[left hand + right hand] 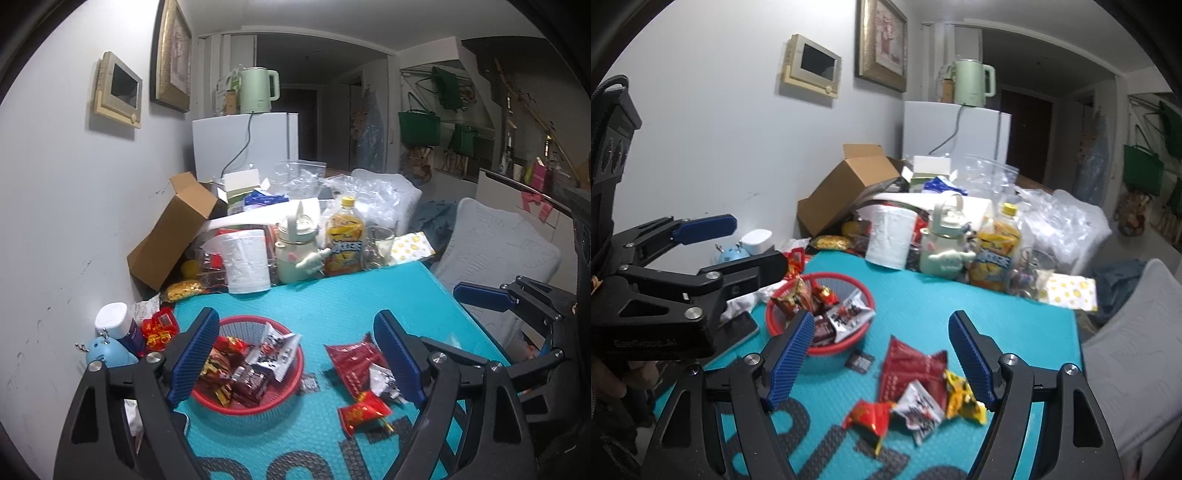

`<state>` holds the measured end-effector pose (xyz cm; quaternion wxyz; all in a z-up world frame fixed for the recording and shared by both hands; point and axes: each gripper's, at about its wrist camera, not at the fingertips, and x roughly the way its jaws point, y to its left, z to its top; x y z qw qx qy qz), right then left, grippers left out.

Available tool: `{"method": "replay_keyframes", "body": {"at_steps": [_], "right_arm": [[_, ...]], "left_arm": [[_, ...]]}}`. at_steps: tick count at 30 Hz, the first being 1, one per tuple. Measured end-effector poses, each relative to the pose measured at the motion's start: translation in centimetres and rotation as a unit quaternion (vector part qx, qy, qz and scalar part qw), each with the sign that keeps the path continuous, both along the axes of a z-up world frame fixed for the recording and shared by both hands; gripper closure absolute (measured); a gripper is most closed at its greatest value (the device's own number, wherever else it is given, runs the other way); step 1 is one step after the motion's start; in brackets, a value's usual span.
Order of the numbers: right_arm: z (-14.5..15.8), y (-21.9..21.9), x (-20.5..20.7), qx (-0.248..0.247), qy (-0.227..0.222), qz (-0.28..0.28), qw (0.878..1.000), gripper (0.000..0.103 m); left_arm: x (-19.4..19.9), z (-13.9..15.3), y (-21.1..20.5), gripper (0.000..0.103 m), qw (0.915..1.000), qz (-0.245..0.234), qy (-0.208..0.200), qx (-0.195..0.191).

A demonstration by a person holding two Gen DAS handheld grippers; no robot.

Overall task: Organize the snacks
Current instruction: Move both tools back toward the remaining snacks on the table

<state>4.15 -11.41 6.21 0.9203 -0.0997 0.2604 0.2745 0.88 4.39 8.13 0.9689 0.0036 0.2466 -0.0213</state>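
Several loose snack packets lie on the teal mat (923, 295) just beside the red basket (291, 384), which already holds a heap of wrappers. Outside it, in the right wrist view, are a large dark red packet (908, 369), a small red packet (868, 413), a white printed packet (919, 410) and a yellow packet (960, 398), all touching or overlapping one another. These look like thin foil or plastic sachets: light, soft, crinkly and likely slippery, so a pinch on a flat face could slide off. I would take each by a crimped end seal or across a puffed middle, lifting 1 at a time, since the overlap could drag a neighbour along. The left gripper (295, 354) hangs above the basket and mat with its jaws spread wide and nothing between the pads. The right gripper (882, 354) likewise stands spread apart and empty, above the loose pile. Contents may be brittle, so a gentle squeeze seems wise.
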Motion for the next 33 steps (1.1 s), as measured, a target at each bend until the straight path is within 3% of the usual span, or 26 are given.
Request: {"method": "replay_keyframes", "body": {"at_steps": [15, 26, 33], "right_arm": [[-1.8, -4.6, -4.4, 0.003, 0.007, -0.053, 0.999, 0.027], [-5.4, -7.2, -4.1, -0.004, 0.041, -0.08, 0.996, 0.027], [-8.6, -8.1, -2.6, 0.004, 0.09, -0.082, 0.993, 0.027]], "left_arm": [[-2.7, -2.2, -4.2, 0.017, 0.9971, -0.066, 0.025, -0.027], [-1.6, -6.7, -6.3, 0.017, 0.9908, -0.09, 0.089, -0.048], [-0.1, -9.6, -6.3, 0.017, 0.9856, -0.088, 0.131, -0.061]]}}
